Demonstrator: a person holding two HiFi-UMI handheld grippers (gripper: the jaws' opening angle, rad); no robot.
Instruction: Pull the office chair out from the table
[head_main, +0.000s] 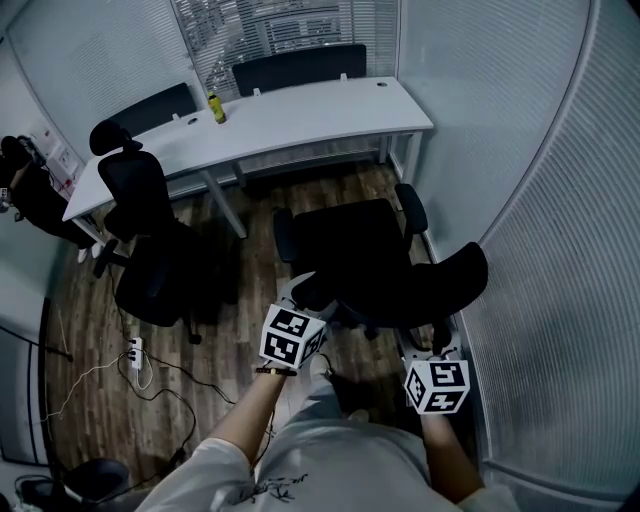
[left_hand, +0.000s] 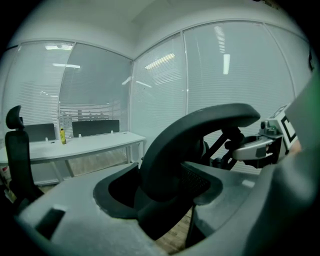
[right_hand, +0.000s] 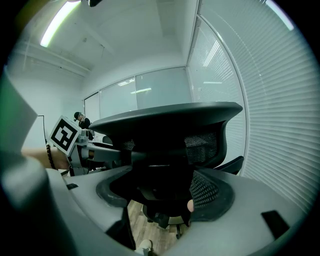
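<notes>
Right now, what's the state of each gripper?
Left gripper: closed on the back of the office chair.
Right gripper: closed on the same chair back.

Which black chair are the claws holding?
The black mesh office chair nearest the person: the left claw and right claw clamp its backrest. The black headrest chair at the white table stands untouched.

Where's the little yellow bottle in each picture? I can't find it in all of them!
Head view: the small yellow bottle stands on the long white table, near the top, left of middle.
Left gripper view: tiny, at the far left, on the same table.
Right gripper view: not in it.
Shared landmark: the black mesh office chair fills the middle of all three.
</notes>
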